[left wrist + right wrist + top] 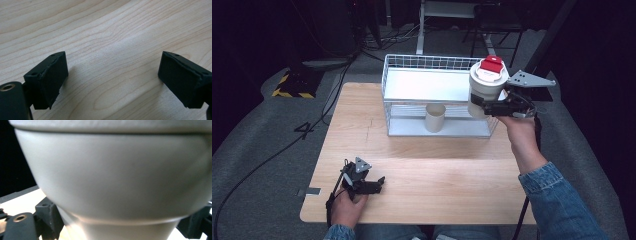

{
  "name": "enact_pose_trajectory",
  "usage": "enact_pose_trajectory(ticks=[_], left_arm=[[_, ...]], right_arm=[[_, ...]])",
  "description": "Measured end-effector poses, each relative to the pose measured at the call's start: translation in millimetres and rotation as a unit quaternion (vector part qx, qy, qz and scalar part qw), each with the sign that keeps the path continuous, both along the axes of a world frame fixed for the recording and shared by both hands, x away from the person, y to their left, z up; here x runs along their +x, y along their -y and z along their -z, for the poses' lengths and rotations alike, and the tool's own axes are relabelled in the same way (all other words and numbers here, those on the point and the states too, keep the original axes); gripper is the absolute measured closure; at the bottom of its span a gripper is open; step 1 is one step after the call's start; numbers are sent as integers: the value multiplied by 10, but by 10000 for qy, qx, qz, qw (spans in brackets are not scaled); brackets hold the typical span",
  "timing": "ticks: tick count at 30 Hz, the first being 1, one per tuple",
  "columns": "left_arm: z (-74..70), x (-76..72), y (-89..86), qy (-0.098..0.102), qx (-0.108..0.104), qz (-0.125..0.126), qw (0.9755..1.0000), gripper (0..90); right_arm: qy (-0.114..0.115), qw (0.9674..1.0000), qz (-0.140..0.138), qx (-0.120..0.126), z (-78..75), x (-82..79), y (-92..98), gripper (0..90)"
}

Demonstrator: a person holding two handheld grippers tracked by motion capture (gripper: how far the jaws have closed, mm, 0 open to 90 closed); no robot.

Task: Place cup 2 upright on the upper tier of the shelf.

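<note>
Wood surface [422,185] first: left gripper [379,182] rests near the front edge, jaws apart, nothing between them. Beyond, a two-tier wire rack [437,95] has one beige cup [435,117] on its lower shelf. Right gripper [478,104] is clamped on one red-lidded tumbler [486,82], held up at the rack's right end; placing looks undone.

Bystander items on wood surface [437,165]
Wire rack [437,95] w/ white shelf at back edge; beige cup [435,118] upright on lower tier. Yellow-black striped block [292,86] on grey floor, cables nearby.
</note>
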State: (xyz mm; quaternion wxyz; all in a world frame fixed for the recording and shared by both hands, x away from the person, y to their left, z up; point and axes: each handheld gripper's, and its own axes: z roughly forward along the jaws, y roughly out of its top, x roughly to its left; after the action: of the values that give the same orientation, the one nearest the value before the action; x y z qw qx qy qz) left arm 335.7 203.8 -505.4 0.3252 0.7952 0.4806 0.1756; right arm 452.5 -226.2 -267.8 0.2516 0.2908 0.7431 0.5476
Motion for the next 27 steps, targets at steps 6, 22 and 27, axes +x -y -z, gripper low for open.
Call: enact_pose_trajectory(ticks=[6,22,27], left_arm=[[0,1,0,2,0,-1,10000,98],[-2,9,2,-2,5,14,10000,98],[-2,7,3,-2,11,16,10000,98]], right_arm=[[11,9999,104,-41,-72,192,-128,138],[7,9997,231,8,-114,554,-395,137],[50,9997,230,81,-122,637,-473,138]])
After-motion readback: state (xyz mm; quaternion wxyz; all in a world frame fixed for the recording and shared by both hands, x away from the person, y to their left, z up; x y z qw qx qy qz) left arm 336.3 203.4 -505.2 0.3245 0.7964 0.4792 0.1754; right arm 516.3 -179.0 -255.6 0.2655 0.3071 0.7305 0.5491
